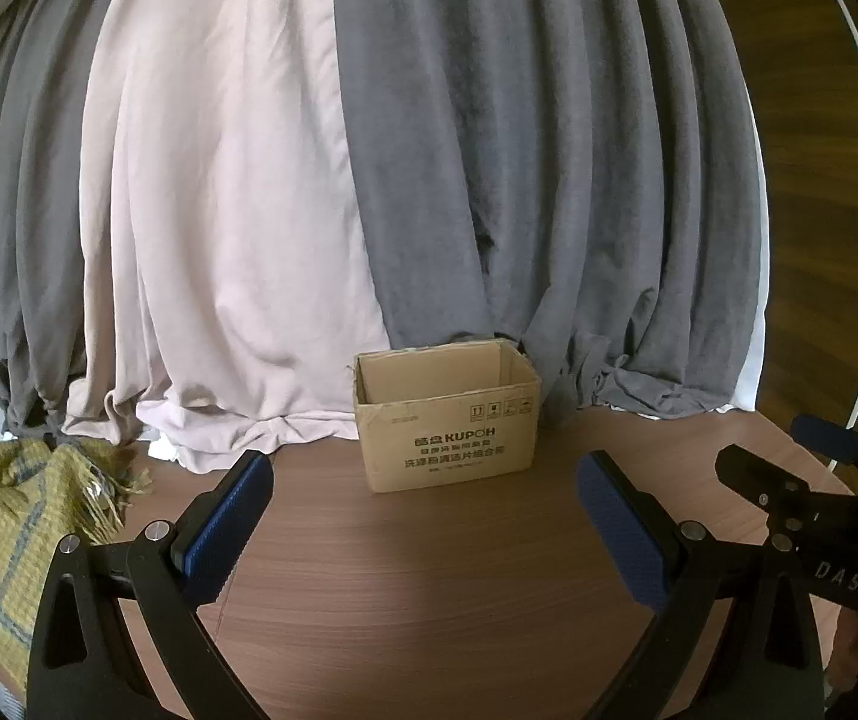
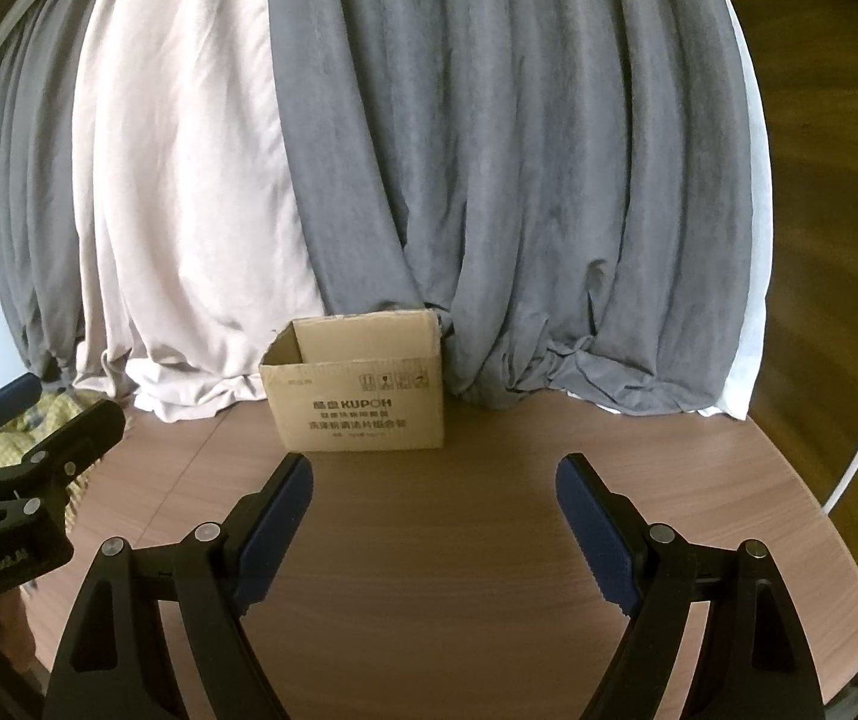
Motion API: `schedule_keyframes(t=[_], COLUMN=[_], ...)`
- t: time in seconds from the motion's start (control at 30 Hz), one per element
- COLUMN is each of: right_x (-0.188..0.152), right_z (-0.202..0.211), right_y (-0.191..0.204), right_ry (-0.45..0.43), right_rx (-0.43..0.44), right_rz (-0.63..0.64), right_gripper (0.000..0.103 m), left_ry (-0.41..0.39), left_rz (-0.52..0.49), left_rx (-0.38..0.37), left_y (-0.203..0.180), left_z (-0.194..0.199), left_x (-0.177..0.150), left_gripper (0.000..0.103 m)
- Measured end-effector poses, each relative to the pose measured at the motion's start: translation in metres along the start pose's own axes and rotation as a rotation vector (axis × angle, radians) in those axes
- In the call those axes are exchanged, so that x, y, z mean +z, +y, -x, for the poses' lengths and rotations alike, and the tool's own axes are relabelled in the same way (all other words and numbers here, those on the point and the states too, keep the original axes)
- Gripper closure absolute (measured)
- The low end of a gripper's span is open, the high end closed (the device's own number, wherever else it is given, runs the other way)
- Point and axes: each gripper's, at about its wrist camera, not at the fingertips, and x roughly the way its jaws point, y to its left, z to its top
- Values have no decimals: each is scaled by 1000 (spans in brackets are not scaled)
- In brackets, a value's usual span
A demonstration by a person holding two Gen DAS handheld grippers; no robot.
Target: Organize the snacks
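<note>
Left tongs (image 1: 426, 483) spread wide at bottom of the left wrist view, blue pads (image 1: 231, 516) well apart, nothing btwn them but bare table (image 1: 429, 600); they hold and touch nothing. Right tongs (image 2: 435, 483) gape just as wide at bottom of the right wrist view, blue pads (image 2: 276, 531) facing each other across bare wood, also gripping nothing.

Cardboard box (image 1: 447, 420), open-topped, printed "KUPOH" w/ Chinese text on its front, stands upright on the table at centre of the left wrist view, just above the gap btwn the pads. In the right wrist view the same box (image 2: 360, 384) sits left of centre, above the left pad. What the box holds cannot be told from either view.

Behind the box hang curtains: a pale pink panel (image 1: 219, 210) at upper left, a grey panel (image 1: 519, 180) at upper centre and right, hems bunched on the table's far edge. A yellow plaid blanket (image 1: 3, 516) w/ fringe lies at lower left of the left wrist view. The right tongs' black frame shows at that view's lower right edge; the left tongs' frame shows at lower left of the right wrist view.
</note>
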Motion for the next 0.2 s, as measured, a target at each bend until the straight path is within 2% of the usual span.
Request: schedule_keyframes(t=[0.2], right_x=[-1], right_z=[0], right_y=[1], right_ry=[1], right_rx=[-2], right_rz=[-2], right_gripper=[19], left_ry=[1], left_rz=[3], left_rx=[-3], left_y=[2], left_z=[0], left_x=[0], left_gripper=[0])
